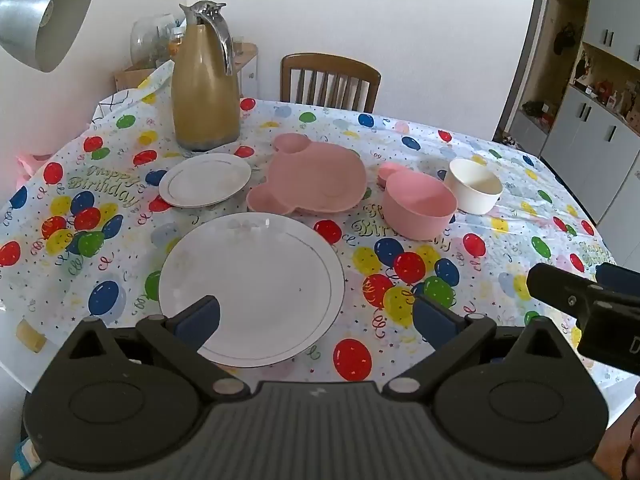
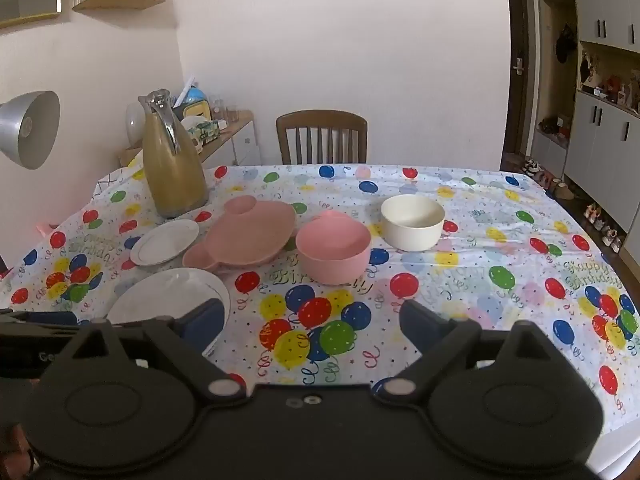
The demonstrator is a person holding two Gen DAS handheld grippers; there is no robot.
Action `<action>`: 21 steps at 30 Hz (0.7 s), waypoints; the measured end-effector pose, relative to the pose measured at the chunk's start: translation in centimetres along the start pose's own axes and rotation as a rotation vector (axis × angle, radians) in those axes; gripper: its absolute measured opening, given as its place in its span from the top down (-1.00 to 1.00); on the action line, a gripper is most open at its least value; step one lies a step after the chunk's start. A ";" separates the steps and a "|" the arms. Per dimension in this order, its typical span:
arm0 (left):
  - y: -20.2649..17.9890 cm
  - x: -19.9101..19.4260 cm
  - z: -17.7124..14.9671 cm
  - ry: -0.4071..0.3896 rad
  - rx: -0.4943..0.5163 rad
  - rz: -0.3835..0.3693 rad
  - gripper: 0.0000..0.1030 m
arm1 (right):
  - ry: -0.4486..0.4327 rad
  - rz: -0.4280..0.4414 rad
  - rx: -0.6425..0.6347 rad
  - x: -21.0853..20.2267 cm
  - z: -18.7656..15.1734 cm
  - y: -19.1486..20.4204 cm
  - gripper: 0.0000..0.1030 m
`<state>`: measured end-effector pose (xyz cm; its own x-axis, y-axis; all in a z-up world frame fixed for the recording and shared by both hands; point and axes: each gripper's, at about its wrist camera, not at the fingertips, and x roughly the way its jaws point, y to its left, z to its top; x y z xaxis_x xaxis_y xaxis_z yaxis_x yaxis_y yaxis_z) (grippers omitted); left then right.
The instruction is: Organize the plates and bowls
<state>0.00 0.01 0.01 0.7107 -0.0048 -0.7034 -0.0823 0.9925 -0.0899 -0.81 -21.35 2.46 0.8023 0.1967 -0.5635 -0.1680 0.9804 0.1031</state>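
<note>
A large white plate (image 1: 252, 284) lies on the table near me, also in the right wrist view (image 2: 168, 296). Behind it are a small white plate (image 1: 204, 179) (image 2: 165, 242), a pink bear-shaped plate (image 1: 312, 178) (image 2: 248, 236), a pink bowl with ears (image 1: 418, 204) (image 2: 334, 246) and a white bowl (image 1: 474, 186) (image 2: 413, 222). My left gripper (image 1: 316, 316) is open and empty, hovering over the large plate's near edge. My right gripper (image 2: 312, 322) is open and empty above the tablecloth, right of the large plate; it shows at the right edge of the left wrist view (image 1: 576, 300).
A tall gold thermos jug (image 1: 204, 80) (image 2: 172, 156) stands at the back left of the table (image 1: 520, 240). A wooden chair (image 1: 330, 80) (image 2: 322, 136) is behind the table. A silver lamp shade (image 1: 44, 16) hangs at the left. Cabinets stand at the right.
</note>
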 end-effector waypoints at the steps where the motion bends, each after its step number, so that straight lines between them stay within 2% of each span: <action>1: 0.0 0.0 0.0 0.000 0.000 0.000 -1.00 | -0.002 -0.001 0.000 -0.1 -0.1 0.0 -0.84; 7: -0.2 -0.5 0.6 -0.025 0.004 -0.003 -1.00 | 0.005 -0.003 0.005 -0.2 -0.3 -0.1 -0.84; 13: -0.7 -1.0 0.5 -0.064 0.024 -0.009 -1.00 | -0.004 -0.011 -0.001 -0.6 1.1 0.0 -0.83; 21: -0.8 -1.2 0.7 -0.073 0.022 -0.016 -1.00 | -0.025 -0.014 0.010 -0.7 0.2 -0.5 -0.78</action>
<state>-0.24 -0.66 1.42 0.7610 -0.0129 -0.6487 -0.0556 0.9948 -0.0851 -1.11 -22.02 2.96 0.8187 0.1828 -0.5444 -0.1509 0.9832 0.1031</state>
